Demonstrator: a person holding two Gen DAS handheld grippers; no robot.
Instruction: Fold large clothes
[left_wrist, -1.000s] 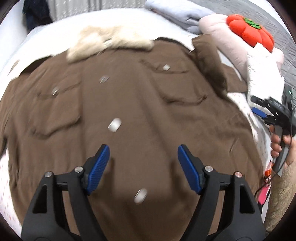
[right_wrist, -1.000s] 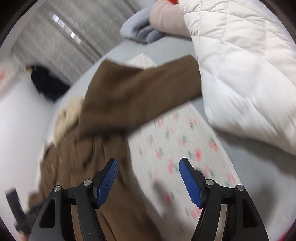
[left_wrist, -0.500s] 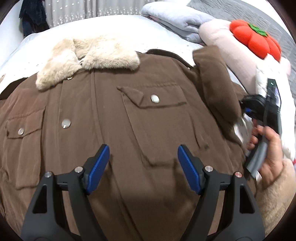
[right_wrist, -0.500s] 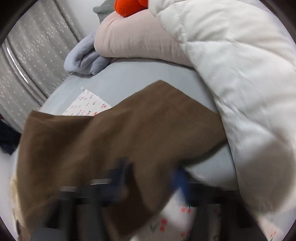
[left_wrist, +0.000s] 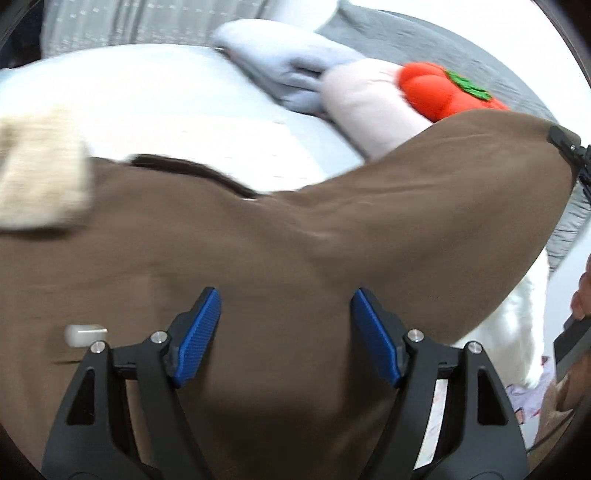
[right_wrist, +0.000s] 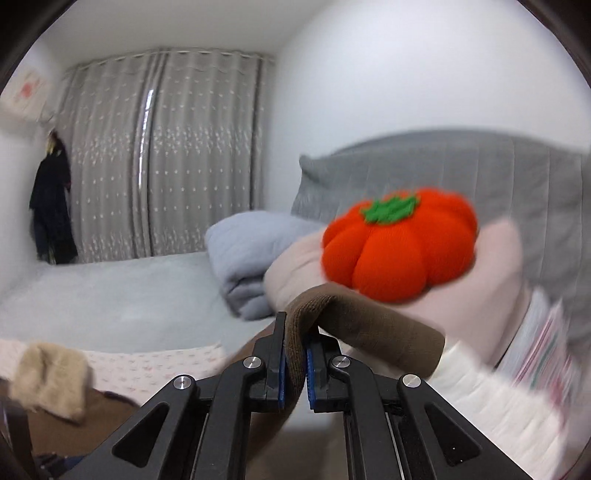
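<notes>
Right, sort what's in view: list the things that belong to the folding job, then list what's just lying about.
Job:
- brown fabric coat with beige fur collar
- its brown sleeve, clamped in the shut right gripper
- open left gripper

Lying about:
- orange plush pumpkin
- folded light blue blanket
- pale pink pillow
- white quilted duvet

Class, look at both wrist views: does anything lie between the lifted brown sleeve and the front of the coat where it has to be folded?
Nothing visible does. The right gripper is shut on the sleeve, raised above the coat front, which is bare brown cloth. The left gripper hovers open over it, holding nothing.
</notes>
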